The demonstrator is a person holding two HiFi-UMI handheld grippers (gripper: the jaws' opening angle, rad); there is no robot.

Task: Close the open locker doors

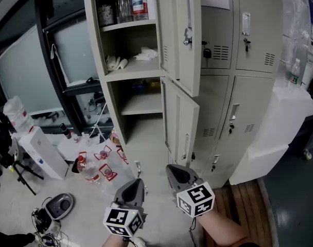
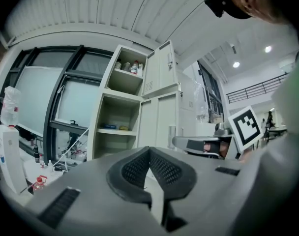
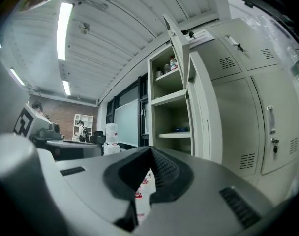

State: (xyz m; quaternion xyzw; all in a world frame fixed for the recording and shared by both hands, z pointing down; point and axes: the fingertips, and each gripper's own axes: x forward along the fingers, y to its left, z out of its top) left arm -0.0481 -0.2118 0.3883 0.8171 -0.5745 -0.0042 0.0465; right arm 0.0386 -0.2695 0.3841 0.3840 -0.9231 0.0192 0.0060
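Left gripper (image 1: pixel 138 182) and right gripper (image 1: pixel 172 169), both pressed together and empty, sit just short of the locker (image 1: pixel 257 32); its upper door (image 1: pixel 183 40) and lower door (image 1: pixel 181 130) stand open, so best push flat near each free edge.

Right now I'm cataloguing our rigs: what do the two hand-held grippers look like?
They look alike. The left hand-held gripper and the right hand-held gripper have grey moulded bodies that taper to a point. Each has black mesh-textured pads and, at the rear, a white cube with black square markers.
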